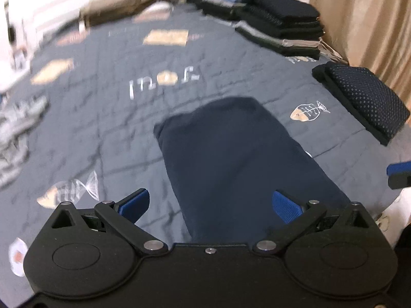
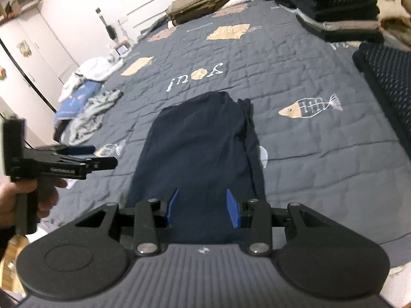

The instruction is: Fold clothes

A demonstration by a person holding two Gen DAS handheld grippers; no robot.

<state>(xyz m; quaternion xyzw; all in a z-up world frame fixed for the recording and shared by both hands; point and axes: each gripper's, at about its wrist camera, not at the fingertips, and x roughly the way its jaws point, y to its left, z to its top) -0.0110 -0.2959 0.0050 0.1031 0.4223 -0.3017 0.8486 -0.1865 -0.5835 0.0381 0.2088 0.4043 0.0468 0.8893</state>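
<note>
The bed (image 2: 295,138) takes up nearly the whole room, covered in a grey quilted spread stitched with fish skeletons and tan patches. Along its far right edge stands a stack (image 2: 336,7) of folded dark clothes, and nearer on that same edge lies a folded dotted piece (image 1: 364,100) by itself. On the far left side sits an unfolded pile (image 2: 95,110), grey and white, with something blue under it. A brownish blanket (image 2: 205,2) is bunched at the head end.

In the middle of the near half lies the navy garment (image 2: 203,151), folded into a long strip running away from the person, flat on the spread, with a loose edge showing down its right side. It sits well apart from the stack and from the pile.

The right gripper (image 2: 203,205) hangs over the strip's near end, its blue pads partly spread with the cloth showing between them; the pads press on nothing that I can see. The left gripper (image 1: 210,205) is spread wide over the strip's left edge, one pad above bare quilt and the other above the navy cloth, holding nothing. From the right wrist view it appears side-on at the left of the strip, carried by a hand (image 2: 15,202) wrapped round its grip.
</note>
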